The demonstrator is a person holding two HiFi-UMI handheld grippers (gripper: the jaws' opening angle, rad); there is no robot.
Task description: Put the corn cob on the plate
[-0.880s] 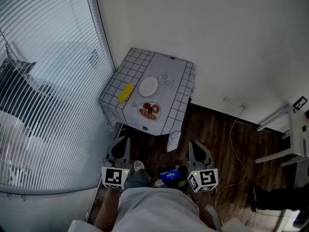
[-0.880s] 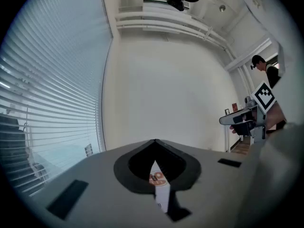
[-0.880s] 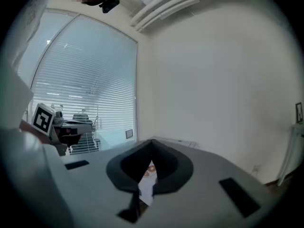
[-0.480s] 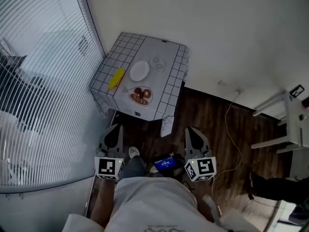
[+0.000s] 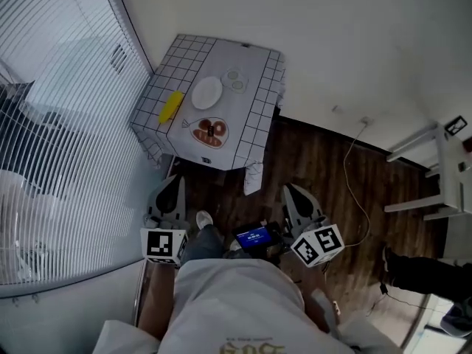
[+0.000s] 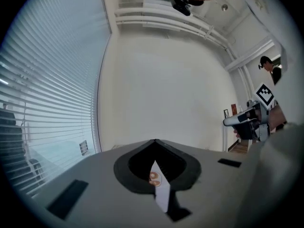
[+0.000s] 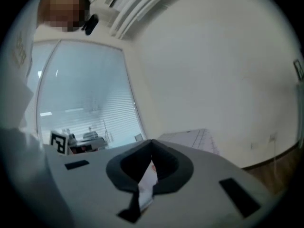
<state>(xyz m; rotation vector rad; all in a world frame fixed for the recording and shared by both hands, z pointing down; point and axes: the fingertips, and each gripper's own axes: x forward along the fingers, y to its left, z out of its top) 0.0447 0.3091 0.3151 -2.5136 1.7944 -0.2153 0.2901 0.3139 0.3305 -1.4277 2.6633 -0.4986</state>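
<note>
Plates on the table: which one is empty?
The plain white plate, beside the yellow corn cob, is empty. The other plate, nearer the front edge of the table, has reddish-brown food on it.

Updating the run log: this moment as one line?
corn cob: on table, left of white plate, untouched | white plate: empty | left gripper: shut, empty | right gripper: shut, empty

Ahead of you, a small table in a checked cloth holds a yellow corn cob, a white plate and a dish of reddish food.
</note>
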